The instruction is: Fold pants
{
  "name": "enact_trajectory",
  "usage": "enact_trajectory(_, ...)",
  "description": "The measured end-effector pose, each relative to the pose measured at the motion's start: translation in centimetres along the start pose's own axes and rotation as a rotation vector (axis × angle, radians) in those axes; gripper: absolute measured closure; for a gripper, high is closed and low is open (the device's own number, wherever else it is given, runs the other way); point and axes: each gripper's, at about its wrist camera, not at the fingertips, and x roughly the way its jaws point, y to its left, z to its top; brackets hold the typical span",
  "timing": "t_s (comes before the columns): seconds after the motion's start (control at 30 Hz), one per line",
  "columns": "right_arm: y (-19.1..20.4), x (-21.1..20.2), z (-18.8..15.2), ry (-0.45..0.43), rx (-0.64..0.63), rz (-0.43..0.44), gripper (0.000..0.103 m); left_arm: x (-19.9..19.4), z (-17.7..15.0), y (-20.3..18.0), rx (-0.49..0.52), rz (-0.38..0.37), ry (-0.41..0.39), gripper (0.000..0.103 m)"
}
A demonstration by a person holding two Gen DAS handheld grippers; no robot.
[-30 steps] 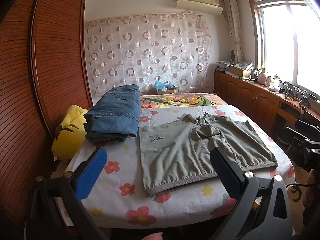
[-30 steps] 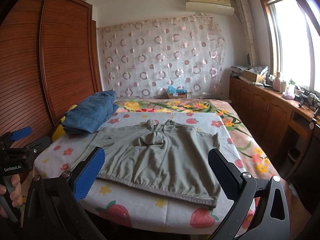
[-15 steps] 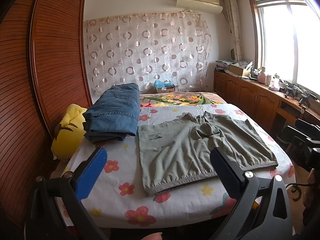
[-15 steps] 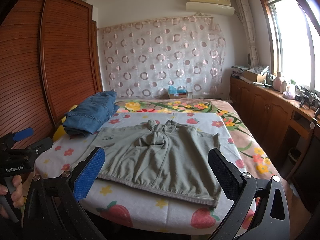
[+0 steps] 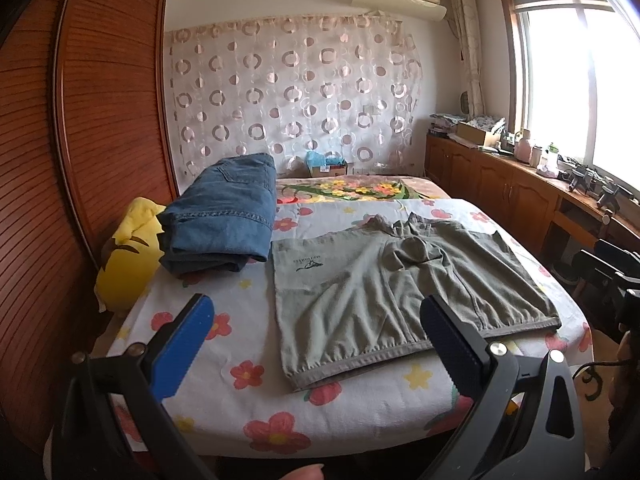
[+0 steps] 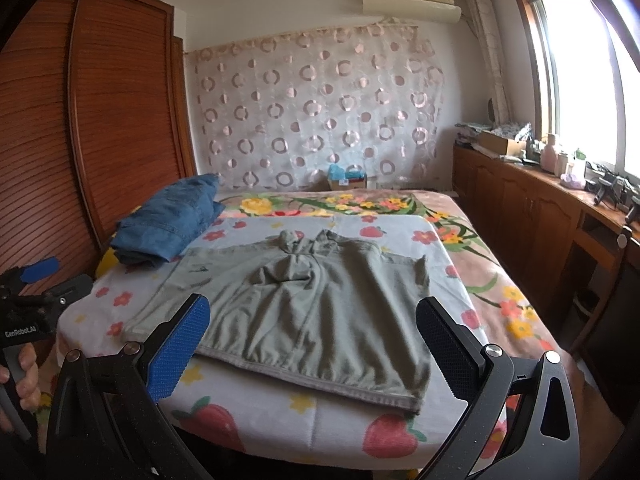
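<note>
Grey-green pants (image 5: 396, 280) (image 6: 304, 304) lie spread flat on the flowered sheet (image 5: 248, 408) (image 6: 304, 424), waistband toward me and crotch bunched at the far side. My left gripper (image 5: 316, 336) hovers open in front of the bed's near edge, nothing between its fingers. My right gripper (image 6: 312, 340) is also open and empty, held short of the waistband on the right side. The left gripper (image 6: 24, 304) shows in the right wrist view at the far left, held by a hand (image 6: 24, 384).
Folded blue jeans (image 5: 224, 216) (image 6: 168, 224) rest at the bed's far left. A yellow pillow (image 5: 128, 256) sits beside them against the wooden wardrobe (image 5: 80, 160). A wooden counter (image 5: 520, 184) with clutter runs along the right under the window. A small box (image 5: 328, 166) sits at the headboard.
Both views have shifted only slightly; the pants and jeans lie as before and both grippers stay open.
</note>
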Motion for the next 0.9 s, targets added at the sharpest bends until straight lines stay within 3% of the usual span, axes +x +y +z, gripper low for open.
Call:
enact_trajectory(0.5,-4.0,3.6,-0.6,0.039,-0.051,-0.049,0.000,4.3,0.6,0.9,0.014,-0.050,0.041,0.000)
enact_trajectory(0.9,-7.1,7.2,1.3,0.104,-0.074,-0.014,0.004,7.9,1.6,-0.5,0.030,-0.129,0.087,0.000)
